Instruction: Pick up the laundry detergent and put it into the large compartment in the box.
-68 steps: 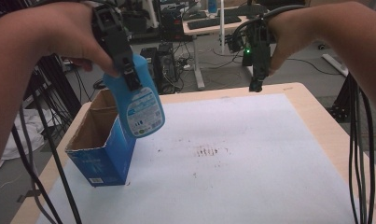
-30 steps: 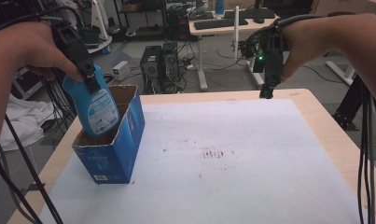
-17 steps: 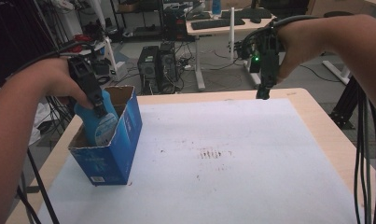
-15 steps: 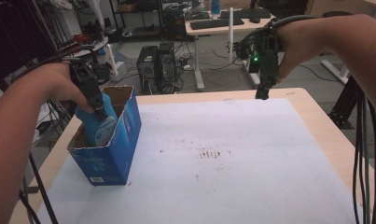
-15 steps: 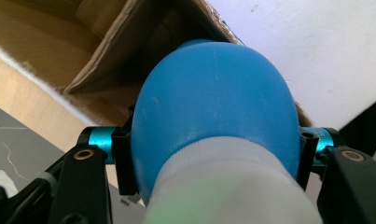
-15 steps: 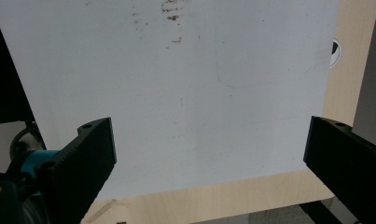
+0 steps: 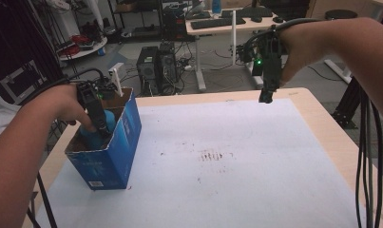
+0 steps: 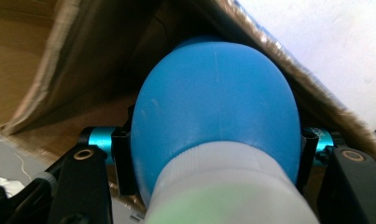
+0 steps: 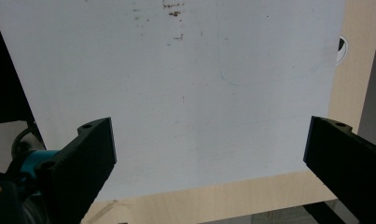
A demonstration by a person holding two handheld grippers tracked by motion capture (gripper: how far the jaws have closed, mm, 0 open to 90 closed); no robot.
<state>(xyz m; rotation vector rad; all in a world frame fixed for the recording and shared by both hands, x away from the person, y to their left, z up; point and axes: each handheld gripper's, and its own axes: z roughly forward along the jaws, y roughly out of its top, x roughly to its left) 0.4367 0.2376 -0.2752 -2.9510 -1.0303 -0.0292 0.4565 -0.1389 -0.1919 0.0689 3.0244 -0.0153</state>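
High view first: we see a blue cardboard box (image 7: 110, 152) standing open-topped near the left edge of the table (image 7: 322, 123), on the white sheet (image 7: 236, 156) that covers most of the wooden top. The person's left hand (image 7: 61, 107) reaches over the box from the left, and the left gripper (image 7: 101, 128) points down into it, holding a blue bottle (image 7: 96, 130) whose body sits mostly inside the box, with its upper part just above the rim.

Left gripper view brings us close: the blue bottle (image 8: 216, 116) bulges between the two black jaws, which press against its sides, so we read them as clamped on it. A pale grey-white cap or neck (image 8: 227, 186) lies nearest the camera, at the bottom of the picture. Around the bottle we see the brown inner walls of the box (image 8: 83, 51), and a slice of the white sheet (image 8: 335, 46) beyond the right-hand wall.

Over at the far right of the table, the right gripper (image 7: 265, 97) hangs in the air above the far edge, held by the person's right hand (image 7: 298, 45), with a green light glowing on its body. Right gripper view shows us its jaws standing wide apart with nothing between them, looking down on the white sheet (image 9: 199, 93), a few brownish specks (image 9: 174, 14) and a strip of bare wood (image 9: 353, 56) at the right.
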